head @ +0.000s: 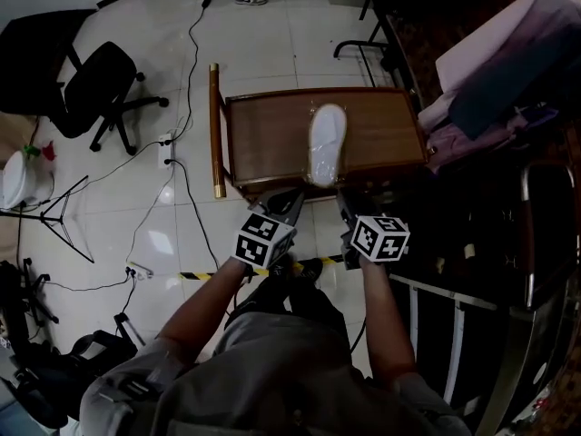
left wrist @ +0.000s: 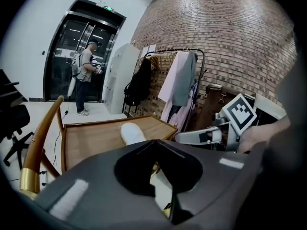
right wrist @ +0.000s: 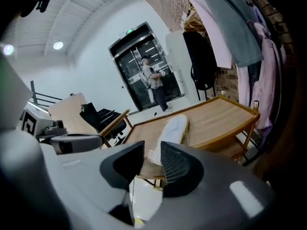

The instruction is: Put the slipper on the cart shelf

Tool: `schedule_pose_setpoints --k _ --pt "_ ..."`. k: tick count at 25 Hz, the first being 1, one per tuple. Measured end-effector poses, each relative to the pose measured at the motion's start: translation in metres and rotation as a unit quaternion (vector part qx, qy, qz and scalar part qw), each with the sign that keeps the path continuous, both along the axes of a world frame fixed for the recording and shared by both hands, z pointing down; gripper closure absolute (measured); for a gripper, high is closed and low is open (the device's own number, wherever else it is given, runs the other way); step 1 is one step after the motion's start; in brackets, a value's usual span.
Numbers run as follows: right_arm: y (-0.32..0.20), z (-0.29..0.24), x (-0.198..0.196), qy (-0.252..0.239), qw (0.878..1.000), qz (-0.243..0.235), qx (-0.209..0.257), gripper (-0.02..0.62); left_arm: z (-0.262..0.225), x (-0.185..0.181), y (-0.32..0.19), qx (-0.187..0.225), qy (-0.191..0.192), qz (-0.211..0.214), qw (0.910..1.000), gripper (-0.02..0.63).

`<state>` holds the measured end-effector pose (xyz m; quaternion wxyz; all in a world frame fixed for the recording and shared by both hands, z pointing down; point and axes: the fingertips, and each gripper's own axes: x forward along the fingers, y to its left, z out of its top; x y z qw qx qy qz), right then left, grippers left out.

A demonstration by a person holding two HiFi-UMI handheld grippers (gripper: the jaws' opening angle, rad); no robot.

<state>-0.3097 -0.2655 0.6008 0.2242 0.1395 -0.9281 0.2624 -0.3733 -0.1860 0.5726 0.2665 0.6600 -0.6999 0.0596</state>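
1. Slipper (head: 327,143): white, lies flat on the top cart shelf (head: 272,130). Long axis points away from the person, near end at the shelf's near edge, right of centre. Nothing grips it.
2. Right gripper (head: 346,203): just in front of the shelf's near edge, nose tilted fwd and down toward the slipper's near end. Jaws slightly apart, narrow gap. In the right gripper view the slipper's near end shows through that gap, beyond the pads (right wrist: 177,164); pads not pressing on it.
3. Left gripper (head: 289,198): close beside the right one, also at the near edge, just left of the slipper. Jaws pressed together at the tips, nothing between them (left gripper view).
4. Arms: left forearm (head: 204,302) and right forearm (head: 381,321) both reach fwd from the body and converge toward the cart. Marker cubes (head: 379,237) face up at the head cam.
5. Around: cart handle (head: 216,130), wood w/ gold ends, at the shelf's left end. Office chair (head: 104,89) on the tiled floor, well apart to the left. Garments (left wrist: 178,78) hang on a rail by the brick wall. A person (left wrist: 86,75) stands at the glass doors beyond.
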Motion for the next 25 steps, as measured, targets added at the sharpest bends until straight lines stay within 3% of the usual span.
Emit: schedule_pose_setpoints --k 7,11,19,22,25 --pt "-0.03 0.069 -0.015 0.041 0.997 0.023 -0.056 0.324 0.024 -0.007 -0.012 -0.026 -0.003 -0.019 0.9995 0.598" --pt "-0.043 0.1 -0.023 0.052 0.994 0.036 -0.087 0.282 0.019 -0.008 -0.011 -0.029 -0.005 -0.033 0.999 0.598" --pt "-0.047 0.135 -0.052 0.059 0.985 0.063 -0.15 0.285 0.02 -0.018 0.008 -0.047 -0.017 -0.051 0.9975 0.598" --pt "-0.042 0.134 -0.059 0.053 0.981 0.058 -0.179 0.355 0.021 -0.023 0.009 -0.048 -0.018 -0.056 0.9971 0.598" --pt "-0.04 0.127 -0.057 0.054 0.981 0.053 -0.177 0.423 0.018 -0.024 0.008 -0.044 -0.018 -0.055 0.9974 0.598"
